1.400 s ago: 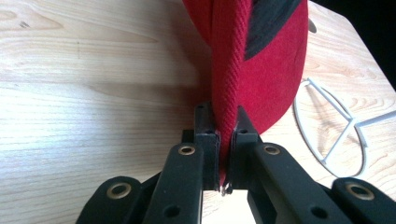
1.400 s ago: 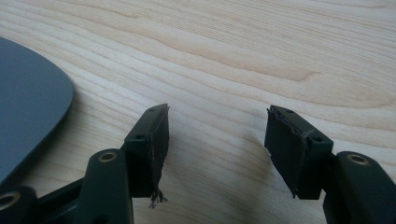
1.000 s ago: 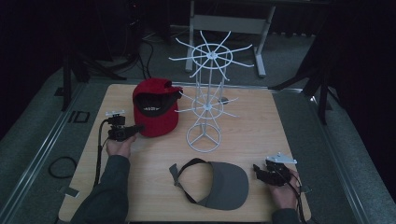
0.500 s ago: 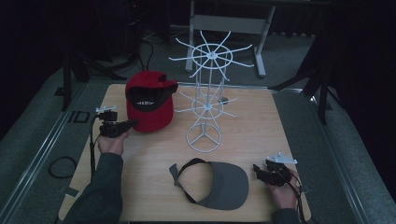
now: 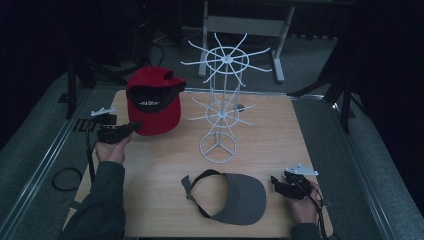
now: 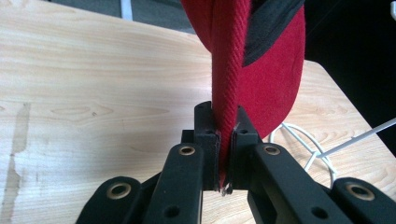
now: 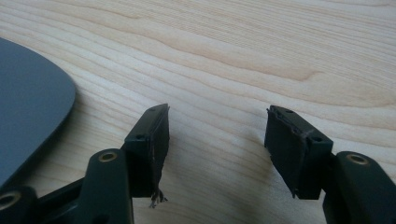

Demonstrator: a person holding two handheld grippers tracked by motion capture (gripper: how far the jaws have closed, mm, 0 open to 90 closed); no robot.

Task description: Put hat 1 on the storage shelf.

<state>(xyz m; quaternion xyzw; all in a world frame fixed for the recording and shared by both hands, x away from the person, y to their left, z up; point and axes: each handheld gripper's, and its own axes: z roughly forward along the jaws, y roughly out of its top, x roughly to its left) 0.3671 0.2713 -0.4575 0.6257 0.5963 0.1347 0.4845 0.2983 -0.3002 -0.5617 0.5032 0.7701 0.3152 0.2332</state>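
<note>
Got my left gripper (image 5: 131, 128) pinching the red cap (image 5: 152, 102) by its brim, off the worktop (image 5: 165, 165) beside the wire rack (image 5: 220, 107), probably to hang it. Right gripper (image 5: 276, 183) rests spread, empty, near the grey visor (image 5: 240, 197), which looks like next.

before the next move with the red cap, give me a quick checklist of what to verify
1. Left gripper clamped on the red cap edge: ok, fabric is pinched between the pads.
2. Cap off the table: cannot tell; it hangs tilted from the grip.
3. White wire rack upright, apart from the cap: ok.
4. Rack arms bare to take a cap: ok.
5. Right gripper open, holding nothing: ok.
6. Grey visor flat, beside the right gripper, untouched: ok.
</note>
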